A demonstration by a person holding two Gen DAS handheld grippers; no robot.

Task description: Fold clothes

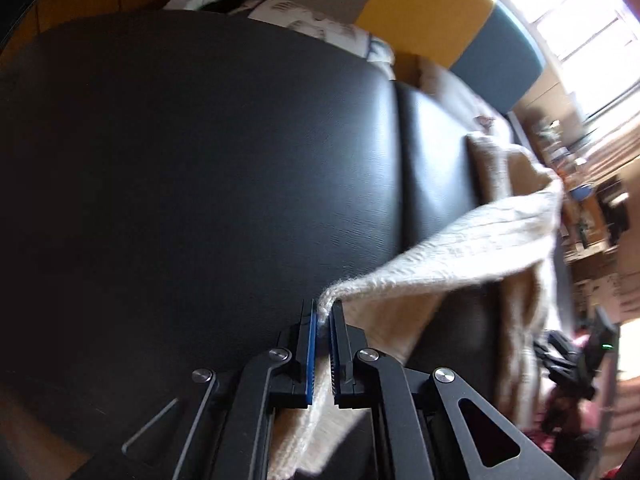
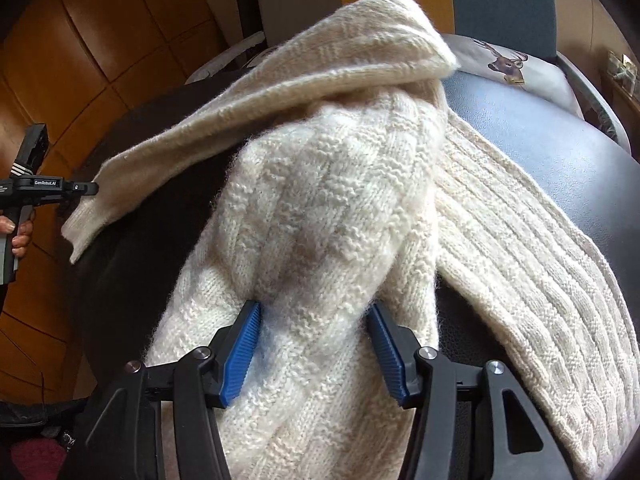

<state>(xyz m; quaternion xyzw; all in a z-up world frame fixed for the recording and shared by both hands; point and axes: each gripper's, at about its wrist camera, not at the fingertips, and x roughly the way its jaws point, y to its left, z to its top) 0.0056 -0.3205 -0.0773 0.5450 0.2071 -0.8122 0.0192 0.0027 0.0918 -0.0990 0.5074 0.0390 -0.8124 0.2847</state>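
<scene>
Blue-padded fingers of the right gripper (image 2: 314,354) stand wide apart around a thick bunch of cream knitted sweater (image 2: 320,208); whether the pads actually press the wool I cannot tell. Over to the left, the left gripper (image 1: 324,346) is nearly closed, pinching a thin edge of the same sweater, and a stretch of knit runs taut from it toward the far right. From the right wrist view, that left gripper appears at the left edge, held by a hand (image 2: 18,232), with a sleeve-like end of the sweater lifted at its tip. Most of the garment lies rumpled across a black padded surface (image 1: 180,160), ribbed hem trailing to the near right. By my judgement, a fold is under way, with one part lifted for carrying over the body. Next, the lifted part needs laying flat and smooth, without dragging the bulk along.
</scene>
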